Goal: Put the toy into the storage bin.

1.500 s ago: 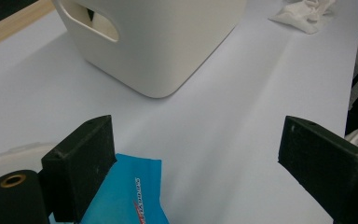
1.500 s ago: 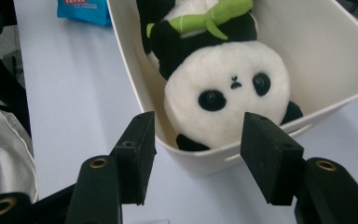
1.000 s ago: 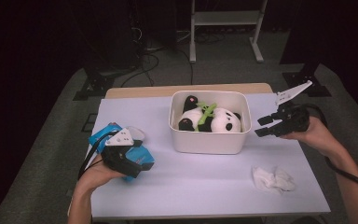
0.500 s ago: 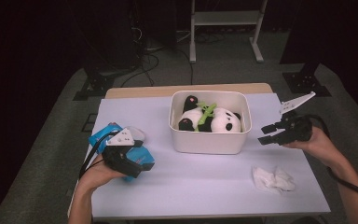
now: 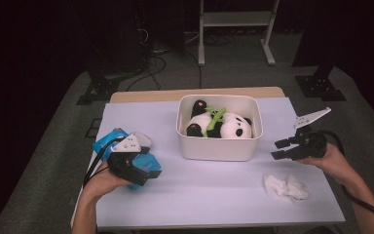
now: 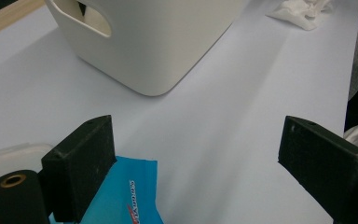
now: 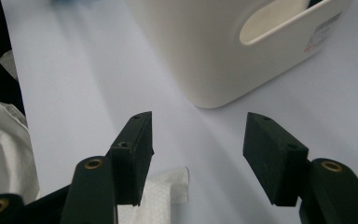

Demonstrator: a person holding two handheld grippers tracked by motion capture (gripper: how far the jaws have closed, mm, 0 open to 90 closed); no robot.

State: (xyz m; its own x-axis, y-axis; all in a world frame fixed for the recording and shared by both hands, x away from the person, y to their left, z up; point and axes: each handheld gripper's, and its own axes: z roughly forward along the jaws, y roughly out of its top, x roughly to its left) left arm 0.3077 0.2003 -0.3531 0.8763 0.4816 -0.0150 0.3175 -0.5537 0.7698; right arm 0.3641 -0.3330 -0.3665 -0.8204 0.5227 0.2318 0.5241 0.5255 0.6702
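My right gripper [image 5: 283, 148] hangs just above the table [image 5: 214, 190], right of the white tub [image 5: 219, 146], its jaws parted about halfway with nothing between them. In the right gripper view the crumpled tissue [image 7: 165, 191] lies on the table just under and behind my left-hand jaw, not touched. From the high view that tissue [image 5: 285, 187] sits near the table's front right corner, just in front of my right hand [image 5: 333, 163]. My left gripper [image 5: 141, 173] rests at the table's left side over a blue packet [image 5: 108, 141], jaws wide and gripping nothing; the packet's edge [image 6: 130, 196] shows beside one jaw. A toy panda [image 5: 224, 124] lies inside the tub.
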